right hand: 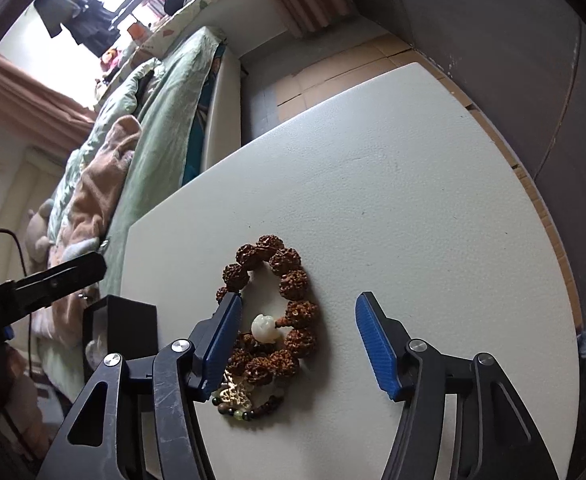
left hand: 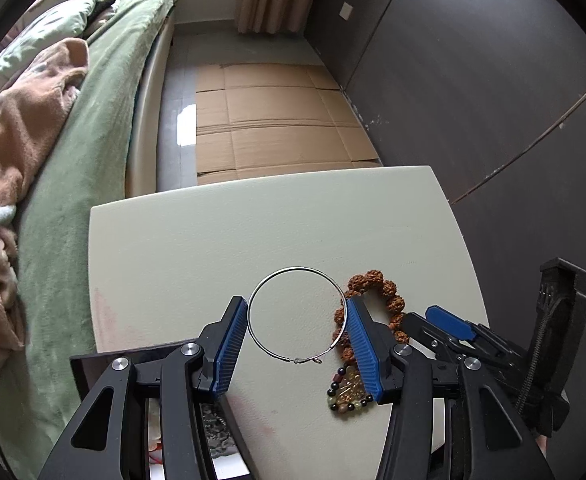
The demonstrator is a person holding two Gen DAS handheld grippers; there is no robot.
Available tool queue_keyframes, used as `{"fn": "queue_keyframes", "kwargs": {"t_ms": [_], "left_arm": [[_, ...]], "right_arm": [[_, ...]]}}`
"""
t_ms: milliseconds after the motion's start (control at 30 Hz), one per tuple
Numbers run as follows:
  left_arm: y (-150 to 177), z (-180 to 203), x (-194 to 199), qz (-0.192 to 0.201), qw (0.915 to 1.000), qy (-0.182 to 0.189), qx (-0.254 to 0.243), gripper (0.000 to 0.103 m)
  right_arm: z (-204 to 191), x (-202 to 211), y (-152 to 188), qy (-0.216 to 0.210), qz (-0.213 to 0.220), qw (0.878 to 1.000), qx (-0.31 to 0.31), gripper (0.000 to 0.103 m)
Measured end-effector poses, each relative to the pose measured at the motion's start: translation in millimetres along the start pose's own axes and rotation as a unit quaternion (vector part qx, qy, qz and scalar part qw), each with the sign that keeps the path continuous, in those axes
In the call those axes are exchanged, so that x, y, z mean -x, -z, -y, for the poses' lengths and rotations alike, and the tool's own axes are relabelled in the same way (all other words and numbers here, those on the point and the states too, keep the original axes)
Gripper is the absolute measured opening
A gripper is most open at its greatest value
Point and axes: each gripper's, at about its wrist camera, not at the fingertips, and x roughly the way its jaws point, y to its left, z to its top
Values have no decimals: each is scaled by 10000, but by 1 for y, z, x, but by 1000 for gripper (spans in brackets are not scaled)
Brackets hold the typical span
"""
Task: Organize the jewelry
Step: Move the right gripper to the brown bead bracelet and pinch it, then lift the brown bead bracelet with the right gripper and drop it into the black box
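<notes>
Left tool pinches silver hoop; right tool spread above seed bracelet. Both pieces unstored.

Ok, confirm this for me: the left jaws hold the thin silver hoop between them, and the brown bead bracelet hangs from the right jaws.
Not quite. The left gripper does hold the silver hoop, but the right wrist view shows the brown bead bracelet lying on the table, under the open right gripper.
</notes>
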Motion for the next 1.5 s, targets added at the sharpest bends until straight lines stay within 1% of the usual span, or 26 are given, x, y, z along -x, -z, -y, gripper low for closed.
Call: {"fn": "queue_keyframes", "kwargs": {"t_ms": [33,100,200,333,367,400,433,500,567,633,767,833,867,900,933,967,1000,1200,1333,1400,1500], "left_arm": [[2,-6,5,29,10000,11,50,52],[6,-17,14,89,9999,32,143,52],[15,-34,28,201,9993,34,305,52],[31,-59,44,285,9982,67,528,52],[35,-63,46,290,9979,75,574,52],[39,-67,48,298,9976,86,620,52],[44,-71,51,313,9973,93,660,52],[54,-78,56,341,9968,101,715,52],[65,-84,63,454,9961,77,747,52],[74,-89,69,546,9951,110,817,52],[83,-98,71,585,9928,335,991,52],[86,-101,70,564,9917,365,1093,53],[87,-105,72,559,9912,371,1137,57],[88,-107,74,602,9906,362,1173,68],[90,-108,77,681,9897,370,1200,76],[93,-111,82,793,9883,428,1231,87],[96,-113,86,902,9866,485,1270,89],[105,-131,101,1052,9830,361,1462,89],[113,-146,108,1123,9800,333,1609,89],[118,-152,111,1162,9782,328,1687,89],[125,-163,115,1202,9757,314,1805,89]], "right_arm": [[-5,-5,-2,110,-76,9999,83,58],[-11,-12,-4,295,-191,9992,177,52],[-24,-22,-9,694,-250,9966,373,52],[-43,-30,-8,1298,-253,9876,851,51],[-47,-31,-6,1503,-246,9837,961,37],[-49,-31,-6,1675,-227,9803,1018,21],[-47,-29,-6,1688,-210,9809,940,21],[-42,-22,-7,1524,-186,9859,667,21],[-39,-9,-7,1302,-37,9901,527,20],[-44,6,-6,1122,97,9922,540,20],[-61,32,-4,787,297,9946,607,20],[-73,44,-3,613,379,9950,687,20],[-79,49,-1,559,423,9948,740,20],[-87,56,1,527,480,9942,811,20],[-96,57,1,497,531,9935,871,20],[-102,60,3,450,568,9930,928,20],[-110,63,5,389,596,9927,974,20],[-151,80,8,-107,697,9902,1209,20],[-181,82,12,-437,653,9872,1387,20],[-195,79,14,-558,606,9855,1483,20],[-212,71,20,-602,546,9830,1644,20]]}}
